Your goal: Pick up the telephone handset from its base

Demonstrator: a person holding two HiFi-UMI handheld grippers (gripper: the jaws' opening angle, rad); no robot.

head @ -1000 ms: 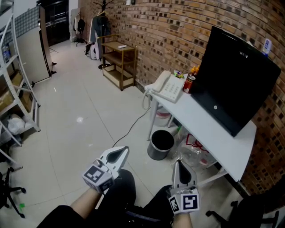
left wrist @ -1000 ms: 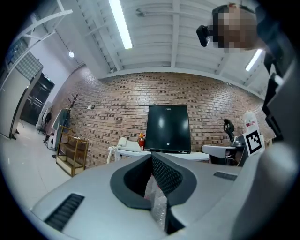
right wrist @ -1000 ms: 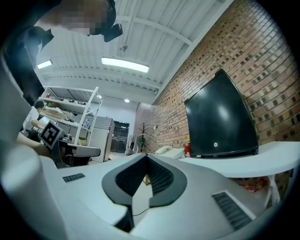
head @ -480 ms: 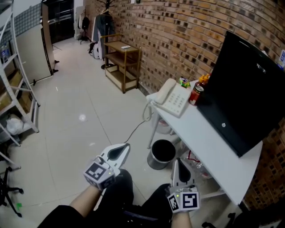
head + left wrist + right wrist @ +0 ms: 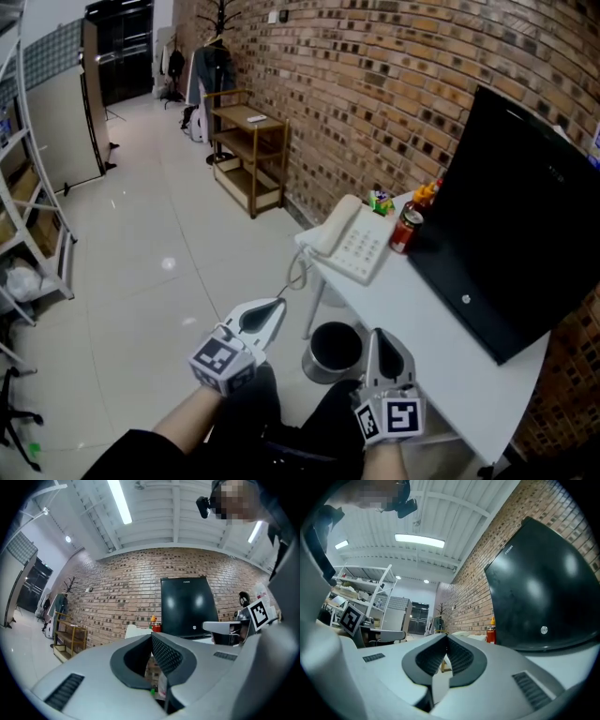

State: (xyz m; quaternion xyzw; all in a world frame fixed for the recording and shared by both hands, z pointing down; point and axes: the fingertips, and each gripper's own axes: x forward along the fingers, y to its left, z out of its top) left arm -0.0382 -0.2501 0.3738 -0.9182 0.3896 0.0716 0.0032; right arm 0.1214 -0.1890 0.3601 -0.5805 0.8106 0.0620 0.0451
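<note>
A white telephone (image 5: 354,247) sits at the near-left end of the white table (image 5: 441,319), with its handset (image 5: 328,230) lying on the base along the left side. My left gripper (image 5: 273,306) is held low in front of me, shut and empty, short of the table's corner. The right gripper (image 5: 377,336) is also shut and empty, beside the table's front edge. In the left gripper view the jaws (image 5: 151,635) meet, and the phone (image 5: 135,631) shows as a pale shape just beyond them. The right gripper view shows its jaws (image 5: 446,637) pressed together.
A large black monitor (image 5: 511,216) fills the table's right part. A red can (image 5: 405,232) and an orange-capped bottle (image 5: 427,195) stand behind the phone. The cord (image 5: 298,274) hangs off the table's end above a dark bin (image 5: 333,349). A wooden shelf (image 5: 248,141) lines the brick wall.
Both grippers and the head have moved forward toward the table, so the telephone now sits closer and lower in the head view. Both grippers stay shut.
</note>
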